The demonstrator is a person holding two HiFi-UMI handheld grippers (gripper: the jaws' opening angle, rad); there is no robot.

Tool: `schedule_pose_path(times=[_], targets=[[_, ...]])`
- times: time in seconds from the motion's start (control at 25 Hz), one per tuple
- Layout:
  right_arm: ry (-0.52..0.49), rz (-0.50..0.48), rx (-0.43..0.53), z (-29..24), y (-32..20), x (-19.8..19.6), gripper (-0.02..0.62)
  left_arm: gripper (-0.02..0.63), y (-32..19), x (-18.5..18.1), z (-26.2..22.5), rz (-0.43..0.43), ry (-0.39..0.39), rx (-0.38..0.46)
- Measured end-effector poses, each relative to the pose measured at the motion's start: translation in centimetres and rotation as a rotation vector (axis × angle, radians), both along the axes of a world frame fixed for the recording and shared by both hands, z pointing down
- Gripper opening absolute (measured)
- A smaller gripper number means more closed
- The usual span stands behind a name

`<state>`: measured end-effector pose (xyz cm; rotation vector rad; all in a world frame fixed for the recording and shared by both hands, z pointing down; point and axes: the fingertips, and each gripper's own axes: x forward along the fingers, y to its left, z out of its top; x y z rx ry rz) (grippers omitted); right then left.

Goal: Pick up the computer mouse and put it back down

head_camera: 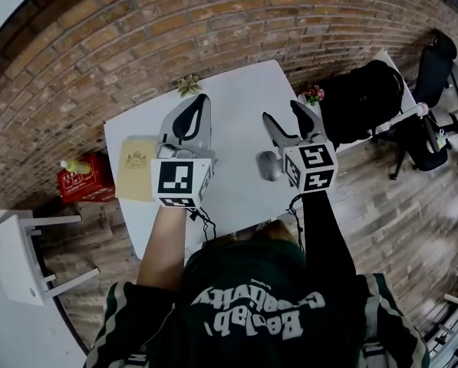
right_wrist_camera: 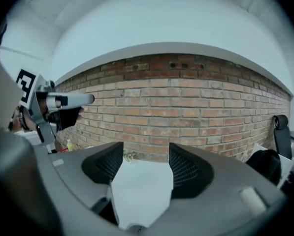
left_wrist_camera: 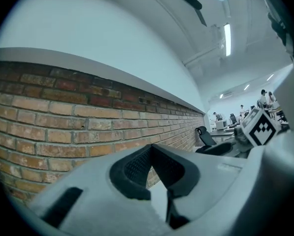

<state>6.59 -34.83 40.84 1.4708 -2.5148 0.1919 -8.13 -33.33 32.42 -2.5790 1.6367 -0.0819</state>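
Both arms reach straight out from the body toward twelve o'clock, where the brick wall runs behind the white desk. The left forearm is bare and holds its gripper level above the desk's left half. The left tongs have their tips together with nothing between them, aimed at the wall. The right arm, in a dark sleeve, holds its gripper above the desk's right half. The right tongs stand wide apart and empty, and only bare desk shows in the gap. The mouse lies on the desk at nine o'clock of the right gripper's marker cube, clear of both tongs. A tan booklet lies at the desk's nine o'clock edge, beside the left gripper.
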Motion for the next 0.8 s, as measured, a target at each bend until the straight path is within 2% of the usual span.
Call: schedule_pose_path(times=[0.32, 0.56, 0.6, 0.68, 0.8], targets=[[-0.082, -0.016, 0.190, -8.4, 1.5, -0.5, 0.296, 0.007, -0.1, 0.4, -0.9, 0.003, -0.004, 0.013], [-0.113, -0.024, 0.244, -9.8, 2.6, -0.6, 0.180, 0.008, 0.4, 0.7, -1.3, 0.018, -0.006, 0.027], [-0.106, -0.010, 0.259, -10.0, 2.7, -0.5, 0.147, 0.008, 0.5, 0.7, -1.4, 0.021, -0.006, 0.029], [-0.080, 0.019, 0.301, -10.5, 3.0, -0.1, 0.014, 0.006, 0.6, 0.7, -1.3, 0.029, -0.014, 0.028], [-0.060, 0.021, 0.334, -10.9, 3.4, 0.0, 0.012, 0.008, 0.8, 0.8, -1.3, 0.037, -0.025, 0.030]])
